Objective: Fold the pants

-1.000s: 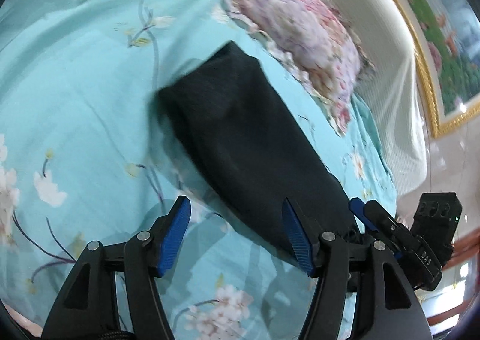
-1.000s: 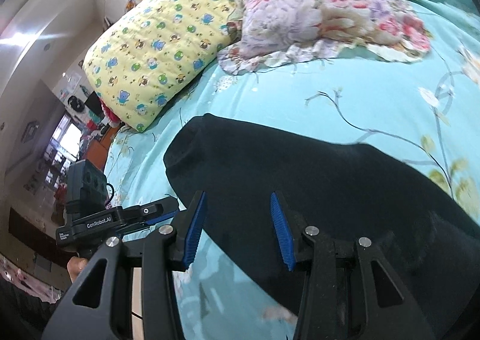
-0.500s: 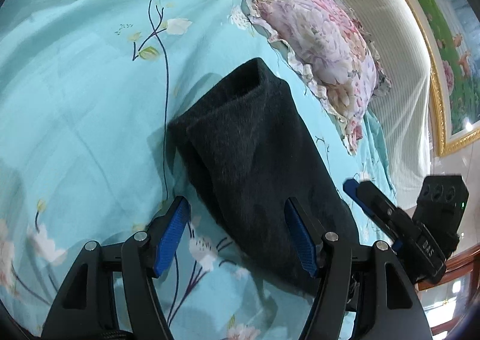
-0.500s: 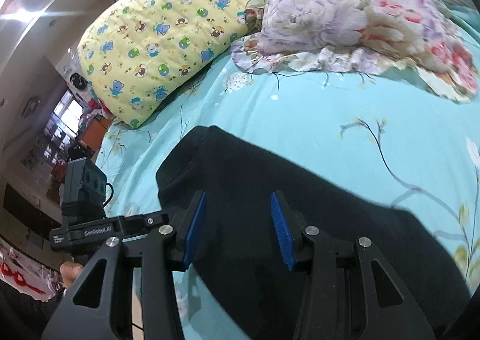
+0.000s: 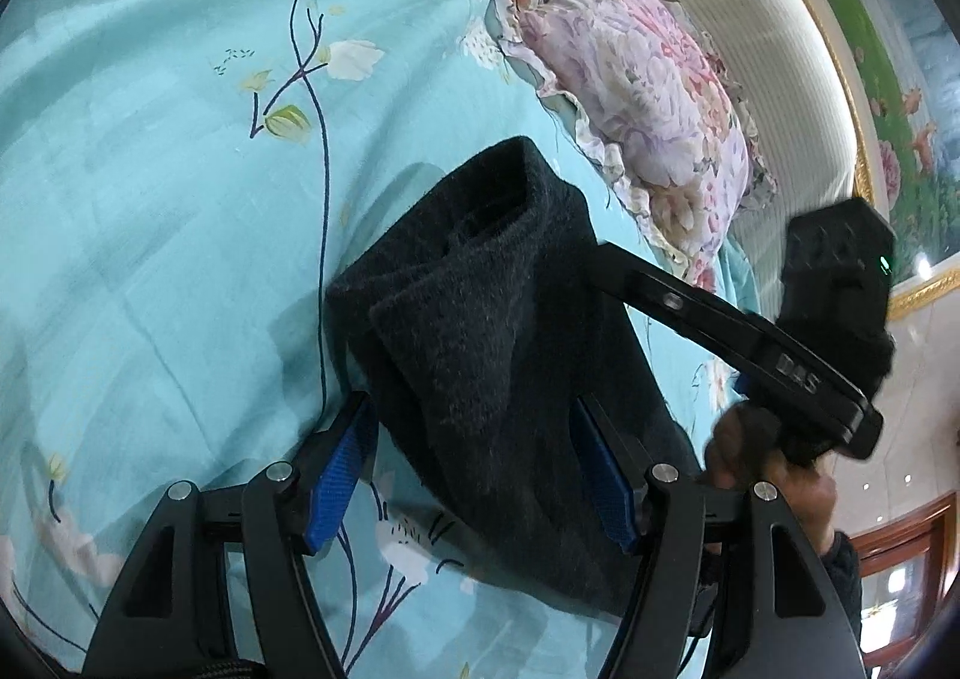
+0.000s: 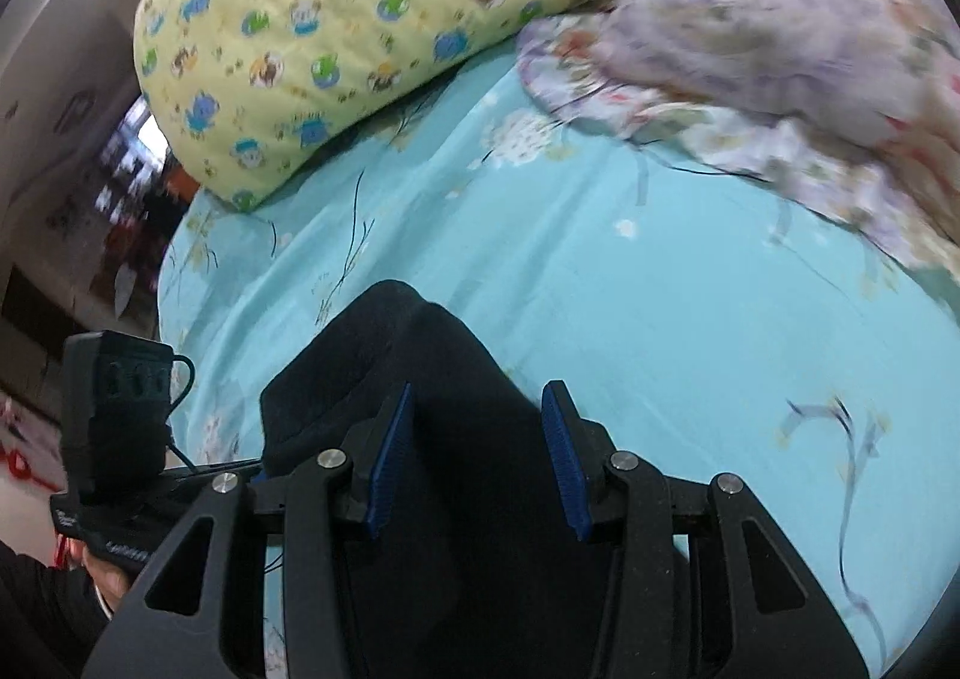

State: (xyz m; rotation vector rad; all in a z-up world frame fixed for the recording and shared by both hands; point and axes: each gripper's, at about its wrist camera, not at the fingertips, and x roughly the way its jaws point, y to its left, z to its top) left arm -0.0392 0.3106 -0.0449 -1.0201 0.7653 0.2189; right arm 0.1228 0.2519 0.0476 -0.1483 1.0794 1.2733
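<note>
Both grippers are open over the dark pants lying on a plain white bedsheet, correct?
Not quite. The bedsheet is turquoise with a floral print, not plain white, as the left wrist view shows. The rest holds: the left gripper and right gripper are open over the dark pants.

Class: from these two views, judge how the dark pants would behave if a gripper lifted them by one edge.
The pants would probably droop: their layers already slump in soft folds on the bedsheet. The fuzzy knit looks unlikely to slip. They cannot roll.
</note>
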